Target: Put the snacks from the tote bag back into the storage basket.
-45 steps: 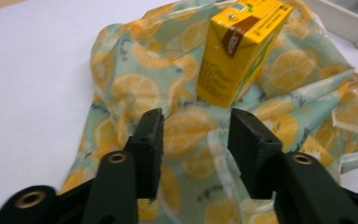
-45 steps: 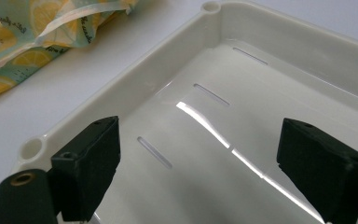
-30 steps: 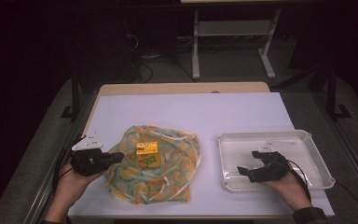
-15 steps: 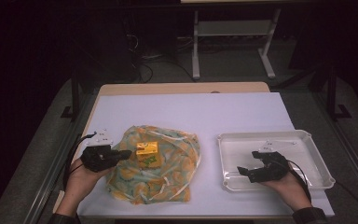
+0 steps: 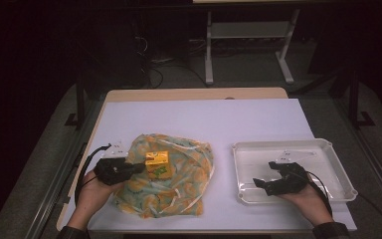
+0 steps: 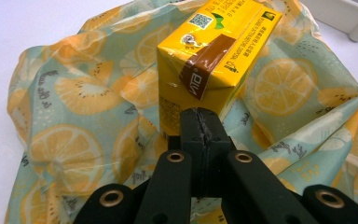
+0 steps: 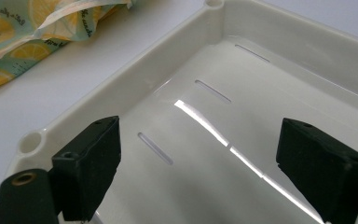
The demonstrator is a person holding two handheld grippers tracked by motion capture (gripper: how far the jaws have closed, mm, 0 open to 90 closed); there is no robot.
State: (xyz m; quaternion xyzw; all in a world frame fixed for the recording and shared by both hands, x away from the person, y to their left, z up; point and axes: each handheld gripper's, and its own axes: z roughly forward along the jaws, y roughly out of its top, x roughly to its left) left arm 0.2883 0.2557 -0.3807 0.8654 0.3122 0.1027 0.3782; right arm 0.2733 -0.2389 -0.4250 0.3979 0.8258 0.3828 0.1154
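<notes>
A yellow drink carton (image 5: 156,163) stands on a crumpled cloth with a lemon print (image 5: 179,189) at the table's front left. My left gripper (image 5: 138,168) comes in from the left, low over the cloth. In the left gripper view its jaws are pressed together, shut, with their tips (image 6: 200,122) right at the lower edge of the carton (image 6: 214,51); I see nothing pinched between them. My right gripper (image 5: 264,174) rests inside the white tray (image 5: 278,146), and in the right gripper view it (image 7: 209,154) stands wide open with nothing between its pads.
The tray's wall (image 7: 135,88) rises between the right gripper and the cloth's edge (image 7: 37,28). White table cover (image 5: 219,119) stretches behind the cloth and tray. Beyond the table's far edge stands a metal frame on the dark floor.
My left hand has moved right, from the cloth's left edge onto the cloth, up to the carton. The right hand has stayed in the tray.
</notes>
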